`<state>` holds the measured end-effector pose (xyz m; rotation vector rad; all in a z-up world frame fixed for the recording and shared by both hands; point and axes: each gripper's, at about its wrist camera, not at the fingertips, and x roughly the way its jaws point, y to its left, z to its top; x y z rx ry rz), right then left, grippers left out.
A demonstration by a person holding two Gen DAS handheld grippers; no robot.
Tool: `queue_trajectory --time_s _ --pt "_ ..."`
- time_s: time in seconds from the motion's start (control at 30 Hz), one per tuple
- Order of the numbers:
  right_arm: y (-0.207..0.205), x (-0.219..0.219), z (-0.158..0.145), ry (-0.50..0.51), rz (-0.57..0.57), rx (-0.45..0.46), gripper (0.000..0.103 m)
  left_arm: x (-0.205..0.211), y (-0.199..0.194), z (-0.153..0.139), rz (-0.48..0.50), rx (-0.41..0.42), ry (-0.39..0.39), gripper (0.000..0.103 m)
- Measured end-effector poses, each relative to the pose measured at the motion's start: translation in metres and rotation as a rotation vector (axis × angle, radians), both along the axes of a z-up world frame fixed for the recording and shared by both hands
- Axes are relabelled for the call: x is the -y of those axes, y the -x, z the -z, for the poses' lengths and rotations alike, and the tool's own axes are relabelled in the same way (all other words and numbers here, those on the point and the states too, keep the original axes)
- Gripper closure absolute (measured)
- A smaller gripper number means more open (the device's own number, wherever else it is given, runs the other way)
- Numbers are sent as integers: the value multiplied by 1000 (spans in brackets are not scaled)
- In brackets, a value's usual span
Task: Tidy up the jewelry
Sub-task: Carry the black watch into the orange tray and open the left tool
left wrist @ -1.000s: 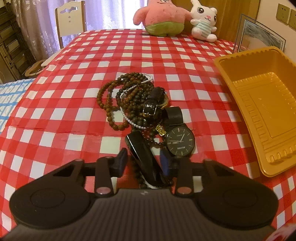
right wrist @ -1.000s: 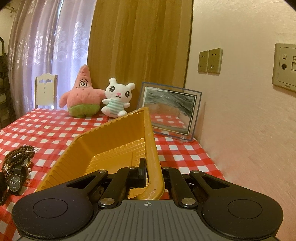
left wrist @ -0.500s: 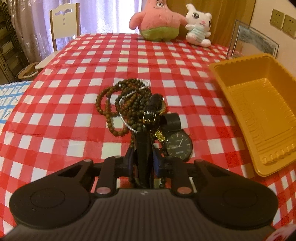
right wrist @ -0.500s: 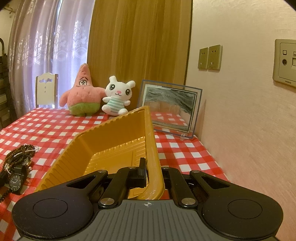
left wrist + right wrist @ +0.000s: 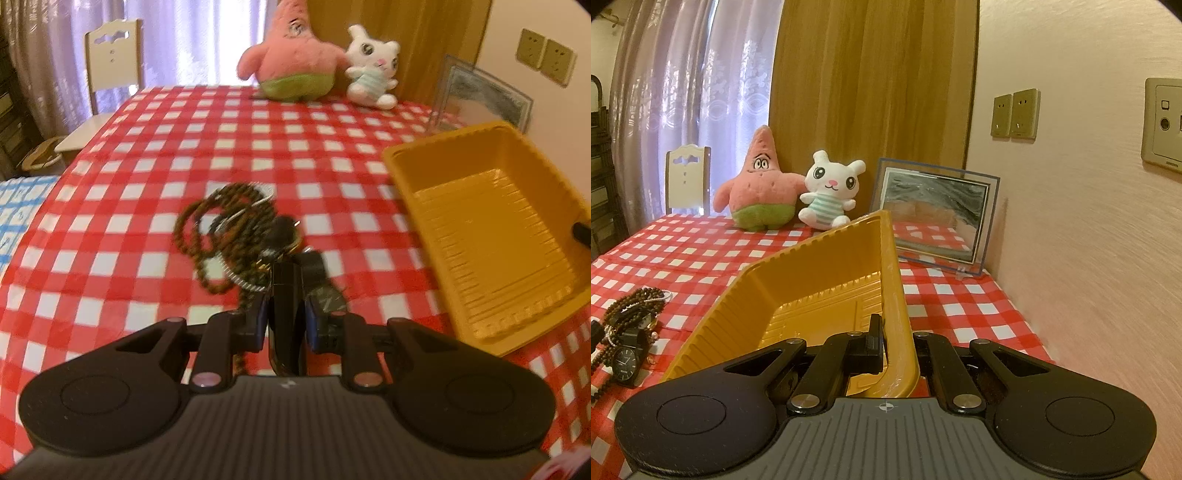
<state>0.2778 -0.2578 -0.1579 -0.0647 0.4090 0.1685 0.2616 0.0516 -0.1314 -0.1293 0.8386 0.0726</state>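
Left gripper [image 5: 284,325] clamped on a black strap [image 5: 286,295], low centre of frame, beside the bead pile [image 5: 225,225] on the checked tabletop [image 5: 147,184]; right gripper [image 5: 897,343] pinching the yellow tray [image 5: 812,295] wall, fingers closed, centre frame.

Left gripper [image 5: 284,321] points steeply down toward the table, jaws nearly together, blue pads [image 5: 260,317] pressing both sides of a black strap-like piece [image 5: 286,295] that stands upright between them. Right gripper [image 5: 890,343] points slightly below level, jaws closed, clamped on the near wall of the yellow tray [image 5: 899,314]; one finger [image 5: 873,341] sits inside the tray, the other is hidden behind the wall. No hands or sleeves visible in either view.
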Motion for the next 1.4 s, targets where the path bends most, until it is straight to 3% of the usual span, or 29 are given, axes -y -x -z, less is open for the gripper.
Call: queue_trajectory --time_s 0.23,0.47,0.6,0.77,1.1,1.17,1.27,1.4 --pt "-1 -1 -1 6 -5 5 99 26 -11 -18 67 53 28 84" --pt "0 -3 -2 9 -11 4 99 70 -26 -25 194 70 88 83" --pt "0 -5 -2 13 -15 5 99 101 -34 -15 277 62 95 83" --pt "-1 -5 -3 20 -18 5 99 122 -42 8 300 -2 129 83" --pt "-2 -6 -2 27 -15 -2 99 123 -54 24 290 -59 190 83" --pt "-2 -5 -1 29 -14 -3 99 118 -52 18 282 -43 228 73" --pt "-3 -5 0 30 -9 -8 99 108 -43 3 279 4 262 65" --pt "-4 -4 0 29 -2 -14 99 84 -23 -13 262 54 262 65"
